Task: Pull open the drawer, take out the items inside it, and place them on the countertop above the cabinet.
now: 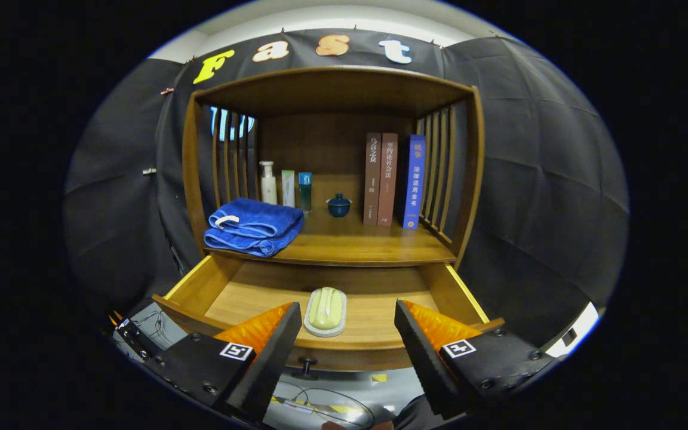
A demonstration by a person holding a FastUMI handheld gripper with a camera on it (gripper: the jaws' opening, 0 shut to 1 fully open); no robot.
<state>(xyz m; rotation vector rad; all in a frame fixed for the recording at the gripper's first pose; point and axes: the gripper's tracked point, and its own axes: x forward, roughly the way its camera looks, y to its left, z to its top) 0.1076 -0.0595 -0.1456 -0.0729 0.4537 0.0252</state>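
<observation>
Soap: a pale green bar on a grey dish [325, 312] lies in the open drawer [374, 310], near its front edge, just ahead of the gripper [347, 334] and about in line with the gap between the fingers.
Drawer: pulled out from under the desk [350, 245]; its knob [306, 362] shows below the front panel, between the fingers.
Pose: gripper held level in front of the drawer, pointing into the cabinet, fingers at drawer-front height.
Gripper: spread wide, holding nothing, touching nothing.
Desk: carries a folded blue towel [254, 227], three bottles [287, 188], a small blue pot [338, 205] and three upright books [393, 179].
</observation>
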